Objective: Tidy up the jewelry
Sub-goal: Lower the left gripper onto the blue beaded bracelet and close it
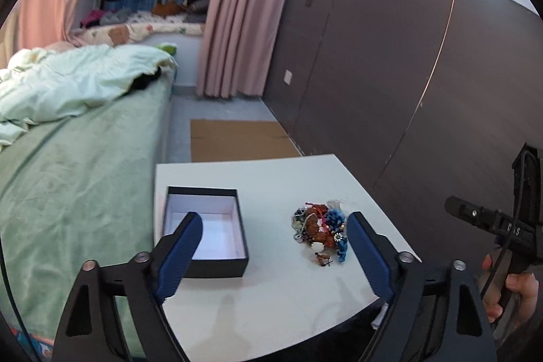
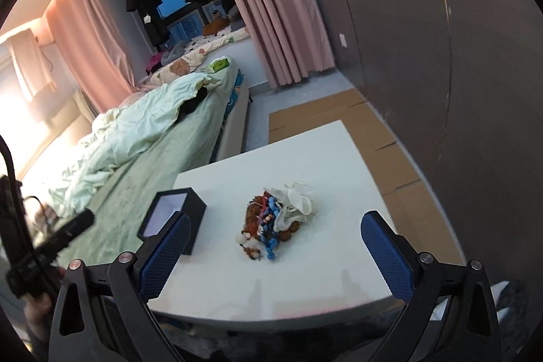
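Left gripper [image 1: 273, 223]: jaws wide apart with blue pads, nothing between them; it hangs above the near edge of the table, pointing down at it.
Right gripper [image 2: 276, 224]: jaws spread wide, blue pads bare, gripping nothing; it also sits over the near edge of the table, angled downward.
Jewelry pile [image 1: 320, 231]: a tangled heap of beads, chains and cords in blue, orange-brown, red and white, lying on the table right of the box and apart from it. From the right wrist view [image 2: 268, 226] a crumpled white bag lies against its far side.
White bag [image 2: 297, 201]: bears a small dark mark, too small to read.
Box [image 1: 205, 231]: open, black outside, pale lining inside, nothing visible in it; it stands on the left part of the table, near the bed.
Table [image 1: 271, 294]: white top, standing just right of the bed.
Bed [image 1: 74, 185]: green sheet with a rumpled pale green duvet at the far end.
Writing: pale letters on the black handle of the other gripper at the right edge of the left wrist view, too blurred to read with certainty.
Hand [image 1: 519, 292]: fingers wrapped on that handle.
Curtain [image 1: 237, 12]: pink, far side, beside the dark window.
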